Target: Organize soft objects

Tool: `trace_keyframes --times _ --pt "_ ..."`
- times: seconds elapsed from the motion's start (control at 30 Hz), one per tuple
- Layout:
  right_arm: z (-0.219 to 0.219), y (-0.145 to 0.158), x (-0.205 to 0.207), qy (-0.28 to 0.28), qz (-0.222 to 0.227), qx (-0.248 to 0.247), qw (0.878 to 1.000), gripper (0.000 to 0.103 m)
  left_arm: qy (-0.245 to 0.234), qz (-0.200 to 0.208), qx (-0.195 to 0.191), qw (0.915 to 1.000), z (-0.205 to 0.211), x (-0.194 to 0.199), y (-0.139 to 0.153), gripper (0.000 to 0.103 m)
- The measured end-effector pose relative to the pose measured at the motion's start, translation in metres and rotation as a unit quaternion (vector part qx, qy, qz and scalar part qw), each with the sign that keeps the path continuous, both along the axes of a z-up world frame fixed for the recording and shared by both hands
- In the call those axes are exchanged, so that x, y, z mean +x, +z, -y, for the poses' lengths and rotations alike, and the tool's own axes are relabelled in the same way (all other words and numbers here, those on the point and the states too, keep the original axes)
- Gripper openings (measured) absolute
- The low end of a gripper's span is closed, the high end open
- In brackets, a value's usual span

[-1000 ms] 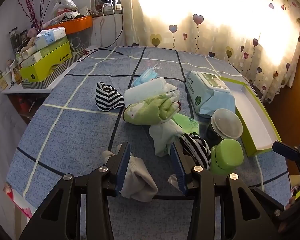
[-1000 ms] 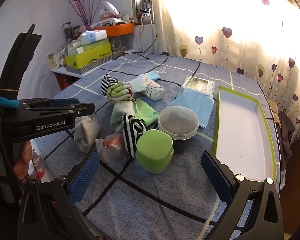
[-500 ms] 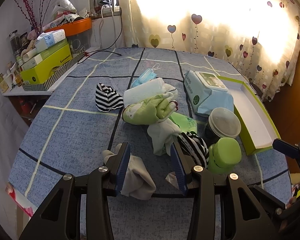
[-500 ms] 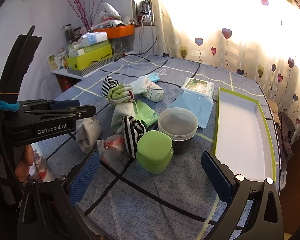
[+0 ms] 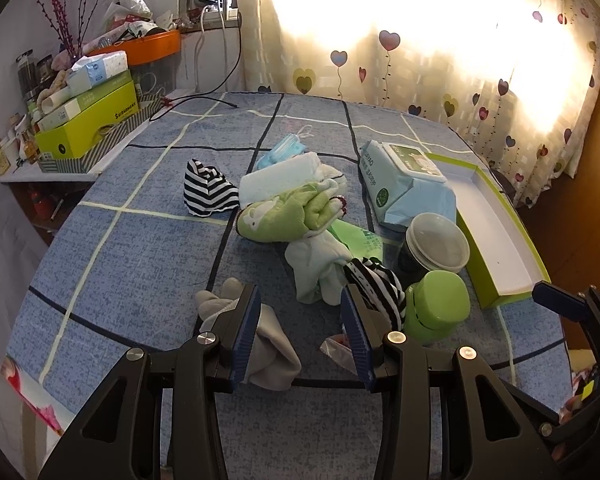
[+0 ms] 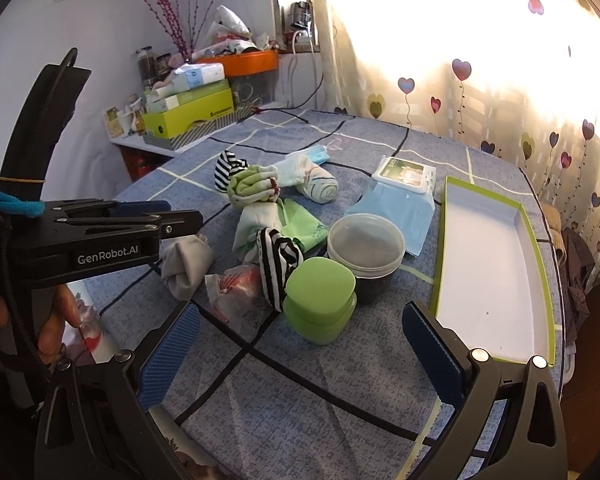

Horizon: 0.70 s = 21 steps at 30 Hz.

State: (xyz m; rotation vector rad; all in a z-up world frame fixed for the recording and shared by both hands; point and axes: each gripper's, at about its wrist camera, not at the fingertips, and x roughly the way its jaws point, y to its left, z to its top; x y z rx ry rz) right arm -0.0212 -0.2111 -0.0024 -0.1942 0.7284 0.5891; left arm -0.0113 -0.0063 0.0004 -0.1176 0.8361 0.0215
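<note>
Both grippers barely higher than before; two striped socks [image 5: 208, 192] [image 5: 376, 284].

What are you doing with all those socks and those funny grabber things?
A person holds a grabber in each hand, tidying soft things on the blue checked table. The left gripper is open beside a grey sock, not pinching it. The right gripper is open and empty near the green container. Rolled socks lie in a pile, and the green-edged tray holds nothing so far.
</note>
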Motion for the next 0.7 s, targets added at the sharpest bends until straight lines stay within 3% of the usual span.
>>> trace_keyframes --times 0.7 --pt "-0.004 0.006 0.002 0.012 0.009 0.008 1.0 0.101 0.009 0.023 -0.014 0.9996 -0.015 -0.006 -0.001 0.043"
